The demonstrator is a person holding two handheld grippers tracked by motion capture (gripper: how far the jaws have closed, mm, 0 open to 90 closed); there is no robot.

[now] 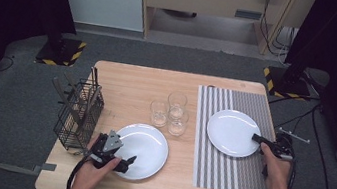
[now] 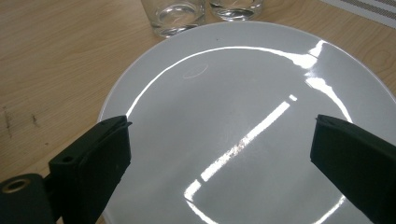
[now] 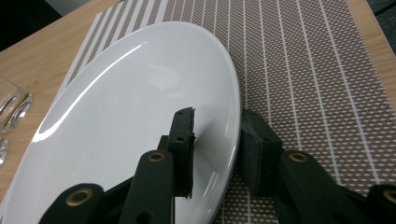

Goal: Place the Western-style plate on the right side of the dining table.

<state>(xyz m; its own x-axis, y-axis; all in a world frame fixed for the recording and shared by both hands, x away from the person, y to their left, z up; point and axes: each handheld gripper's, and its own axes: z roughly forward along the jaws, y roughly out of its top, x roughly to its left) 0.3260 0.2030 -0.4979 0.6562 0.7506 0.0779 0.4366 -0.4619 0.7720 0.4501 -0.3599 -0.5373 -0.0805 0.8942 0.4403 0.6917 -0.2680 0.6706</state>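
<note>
Three clear glasses (image 1: 170, 112) are standing bunched together at the middle of the table (image 1: 129, 76), between the two white plates, and they look empty. At the left edge a black wire basket (image 1: 78, 114) is sitting upright with several utensils standing in it, their handles leaning out above its rim; what kind they are is too small to tell. A striped placemat (image 1: 230, 177) is covering the right part of the table.

The right plate (image 1: 231, 132) is lying on the placemat, toward its far half. The right tool (image 1: 257, 138) is reaching in from the right and straddling that plate's right rim; in the right gripper view one jaw is sitting over the plate's inner face and the other outside the rim over the mat, closed in near the rim, though whether the pads are actually pressing cannot be told.

The left plate (image 1: 140, 151) is lying on bare wood near the front edge, just right of the basket. The left tool (image 1: 127, 162) is resting at its near-left rim with jaws spread wide, pinching nothing; in the left gripper view the plate (image 2: 243, 126) is lying between them.
</note>
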